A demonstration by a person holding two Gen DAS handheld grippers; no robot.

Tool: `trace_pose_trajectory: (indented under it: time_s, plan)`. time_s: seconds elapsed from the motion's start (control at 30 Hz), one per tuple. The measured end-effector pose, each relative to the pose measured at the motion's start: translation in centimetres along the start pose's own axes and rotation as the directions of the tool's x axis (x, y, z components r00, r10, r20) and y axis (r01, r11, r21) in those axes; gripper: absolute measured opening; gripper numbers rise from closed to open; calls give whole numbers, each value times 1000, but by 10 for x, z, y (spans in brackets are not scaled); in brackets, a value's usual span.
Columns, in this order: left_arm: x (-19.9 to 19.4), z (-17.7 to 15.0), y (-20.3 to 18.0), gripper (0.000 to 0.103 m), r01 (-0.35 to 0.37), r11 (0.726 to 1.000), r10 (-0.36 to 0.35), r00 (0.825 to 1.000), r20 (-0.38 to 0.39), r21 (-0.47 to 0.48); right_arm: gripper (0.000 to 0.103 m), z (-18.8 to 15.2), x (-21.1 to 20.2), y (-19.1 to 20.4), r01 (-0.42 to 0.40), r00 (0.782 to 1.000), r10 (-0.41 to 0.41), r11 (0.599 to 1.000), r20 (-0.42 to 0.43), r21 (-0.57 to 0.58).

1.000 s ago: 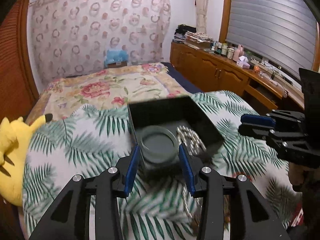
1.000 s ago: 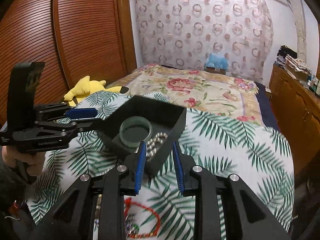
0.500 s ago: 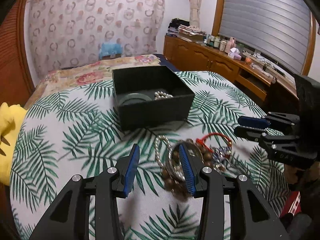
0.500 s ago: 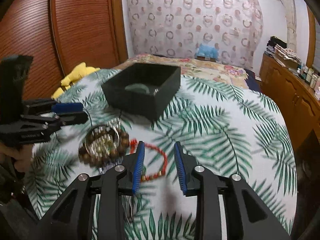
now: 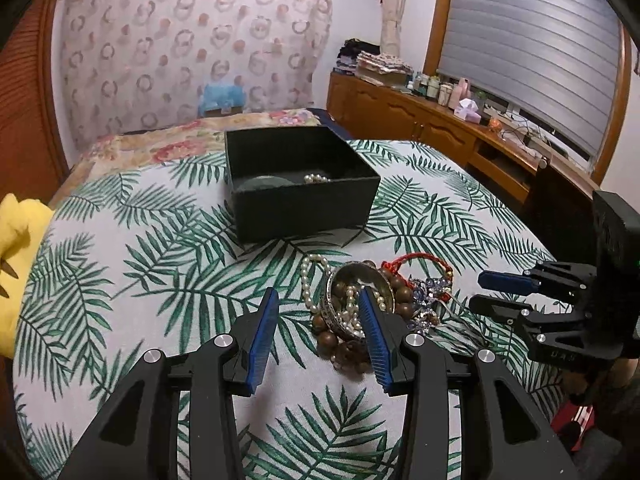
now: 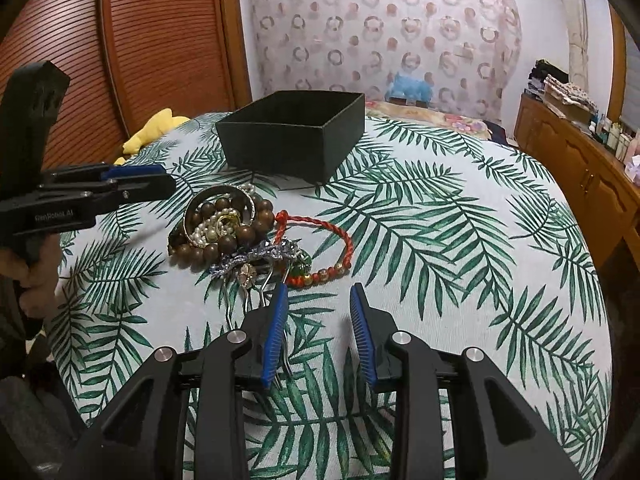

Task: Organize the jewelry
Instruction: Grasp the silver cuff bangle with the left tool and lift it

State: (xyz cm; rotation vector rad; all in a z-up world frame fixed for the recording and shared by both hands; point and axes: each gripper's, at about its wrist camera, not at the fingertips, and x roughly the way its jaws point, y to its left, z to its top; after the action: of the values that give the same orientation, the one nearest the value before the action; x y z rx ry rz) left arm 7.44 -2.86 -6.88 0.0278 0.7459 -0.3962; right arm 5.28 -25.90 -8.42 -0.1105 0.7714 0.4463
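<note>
A black open box (image 5: 302, 200) stands on the palm-leaf cloth, with a green bangle (image 5: 260, 182) and pearls (image 5: 316, 178) inside. Nearer me lies a heap of jewelry: a metal bangle (image 5: 352, 276), wooden beads (image 5: 344, 346), a pearl string (image 5: 307, 280), a red cord bracelet (image 5: 420, 258). My left gripper (image 5: 319, 294) hovers open just before the heap, nothing between its fingers. In the right wrist view the heap (image 6: 224, 224), the red bracelet (image 6: 320, 240) and thin metal hairpins (image 6: 256, 296) lie ahead of my right gripper (image 6: 319, 288), which is open and holds nothing. The box (image 6: 296, 140) stands behind.
The round table's cloth (image 5: 160, 240) drops away at its edges. A yellow plush toy (image 5: 16, 240) lies at the left, a flowered bed (image 5: 168, 144) behind the box. Wooden cabinets (image 5: 420, 128) with bottles line the right wall. A hand (image 6: 32, 272) holds the left gripper (image 6: 160, 180).
Both grippers have drawn back from the box and come down toward the heap of jewelry, so the box now stands farther off. The right jaws stand slightly wider.
</note>
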Motion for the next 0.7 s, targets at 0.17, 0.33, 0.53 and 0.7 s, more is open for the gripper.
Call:
trace_pose_trajectory:
  time_s: [0.17, 0.33, 0.53, 0.7]
  plan:
    - [9, 2, 5, 39, -10, 1000, 10, 1000, -20, -21, 35, -2, 2, -2, -12, 1000, 12, 1000, 1, 13]
    - [19, 11, 10, 39, 13, 998, -16, 999, -45, -68, 35, -2, 1, -6, -31, 1000, 31, 999, 5, 34]
    - [32, 14, 2, 25, -4, 999, 1, 997, -72, -48, 35, -3, 0, -7, -40, 999, 39, 999, 17, 37]
    - [38, 15, 1, 18, -7, 999, 4, 997, -83, -45, 35, -3, -1, -5, -38, 999, 38, 999, 24, 32]
